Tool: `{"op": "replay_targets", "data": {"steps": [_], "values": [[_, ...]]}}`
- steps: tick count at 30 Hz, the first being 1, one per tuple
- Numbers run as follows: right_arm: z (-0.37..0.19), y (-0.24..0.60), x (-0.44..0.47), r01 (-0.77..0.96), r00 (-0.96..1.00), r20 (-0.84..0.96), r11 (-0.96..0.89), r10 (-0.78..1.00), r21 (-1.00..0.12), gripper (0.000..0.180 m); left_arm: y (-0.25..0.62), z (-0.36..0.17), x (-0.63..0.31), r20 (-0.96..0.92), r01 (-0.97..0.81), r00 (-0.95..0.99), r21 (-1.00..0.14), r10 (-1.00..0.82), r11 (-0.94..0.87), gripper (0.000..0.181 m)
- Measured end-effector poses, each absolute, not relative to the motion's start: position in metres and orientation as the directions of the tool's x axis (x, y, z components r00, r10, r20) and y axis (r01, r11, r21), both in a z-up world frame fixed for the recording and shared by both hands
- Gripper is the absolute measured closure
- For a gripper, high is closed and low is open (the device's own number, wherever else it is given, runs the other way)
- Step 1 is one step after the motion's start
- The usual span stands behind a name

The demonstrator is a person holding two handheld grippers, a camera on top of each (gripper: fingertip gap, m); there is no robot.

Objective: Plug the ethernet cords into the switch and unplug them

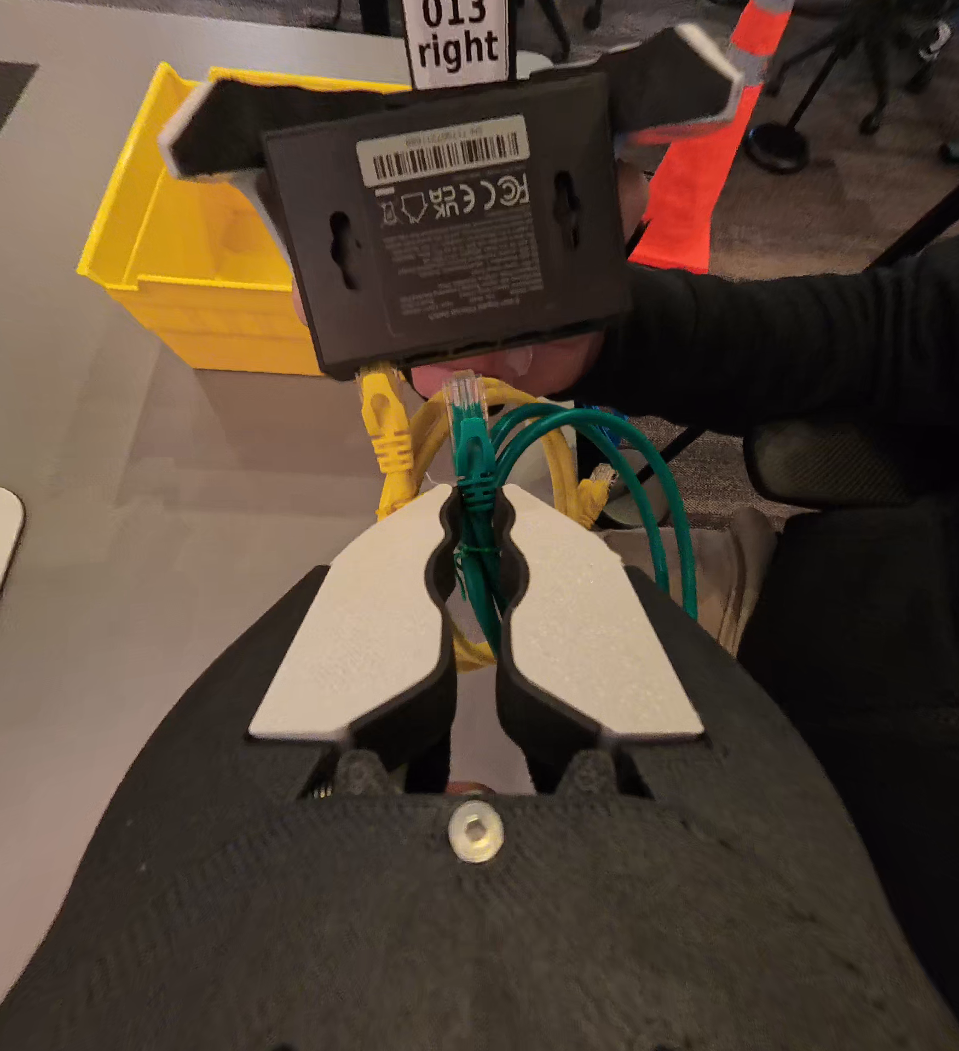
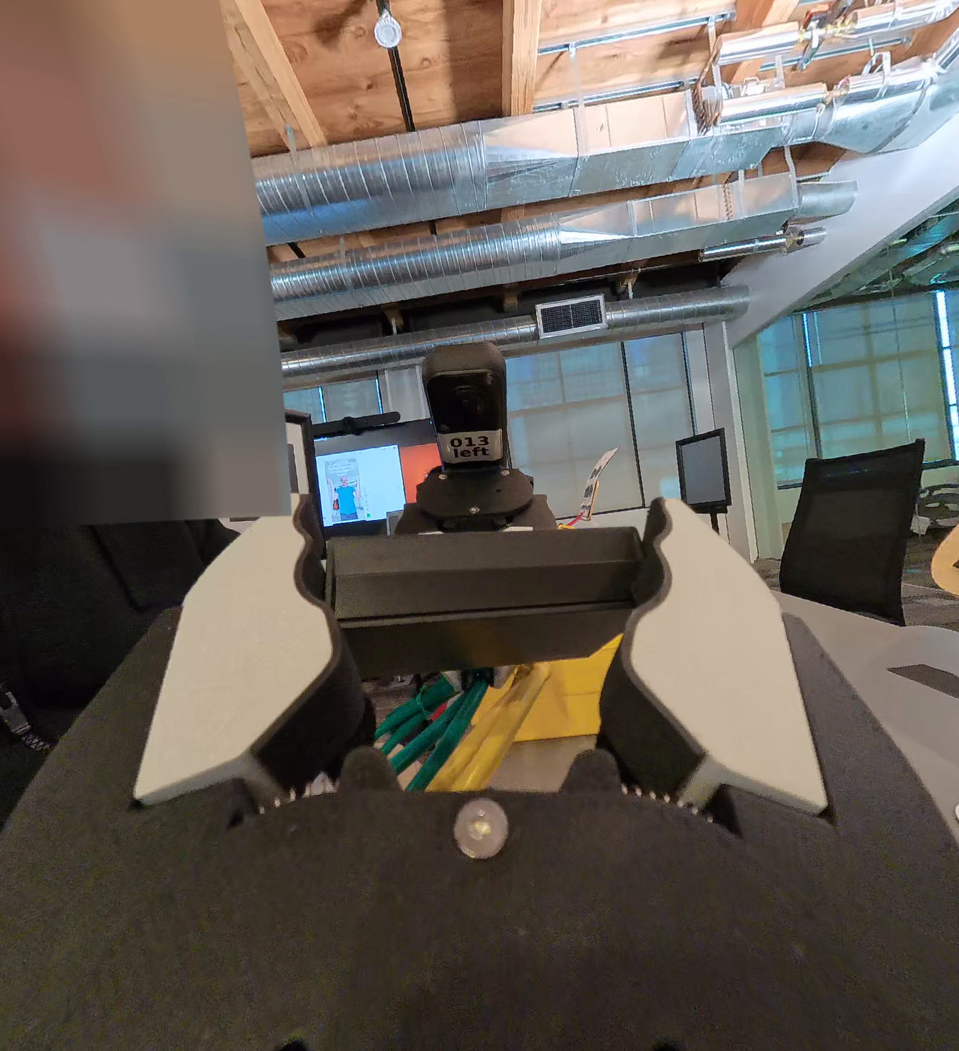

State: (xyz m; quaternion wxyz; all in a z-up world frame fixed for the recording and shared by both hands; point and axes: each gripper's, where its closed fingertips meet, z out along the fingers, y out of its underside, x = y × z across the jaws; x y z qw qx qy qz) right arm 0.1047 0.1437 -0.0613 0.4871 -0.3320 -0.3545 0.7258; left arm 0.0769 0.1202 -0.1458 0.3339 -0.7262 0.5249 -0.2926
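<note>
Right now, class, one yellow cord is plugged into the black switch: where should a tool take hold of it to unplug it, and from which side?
Grip the yellow cord on its ribbed boot just below the port, not the thin cable. Come from below the switch, along the plug's axis, since the plug hangs straight down from the port edge. The left tool is already shut on the green cord and would probably have to let go first.

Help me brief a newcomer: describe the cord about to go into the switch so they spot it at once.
Find the black switch held up over the grey table. Just under its port edge, the left tongs pinch a green cord. Its clear plug hangs free of the ports, unlike the yellow cord beside it, already plugged in.
</note>
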Motion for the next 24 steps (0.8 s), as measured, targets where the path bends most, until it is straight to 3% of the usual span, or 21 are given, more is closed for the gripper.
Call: {"op": "replay_targets", "data": {"steps": [1, 16, 24], "values": [[-0.062, 0.144, 0.104, -0.473, -0.304, -0.138, -0.275, 0.942, -0.837, 0.073, 0.121, -0.144, 0.079, 0.064, -0.556, 0.282, -0.802, -0.957, -0.217, 0.171], [-0.049, 0.155, 0.118, -0.584, -0.375, -0.198, -0.397, 0.906, -0.708, 0.073, 0.122, -0.13, 0.094, 0.068, -0.477, 0.294, -0.854, -0.953, -0.208, 0.17], [-0.049, 0.154, 0.12, -0.588, -0.386, -0.193, -0.401, 0.902, -0.703, 0.073, 0.124, -0.126, 0.101, 0.09, -0.448, 0.282, -0.868, -0.955, -0.214, 0.171]]}}
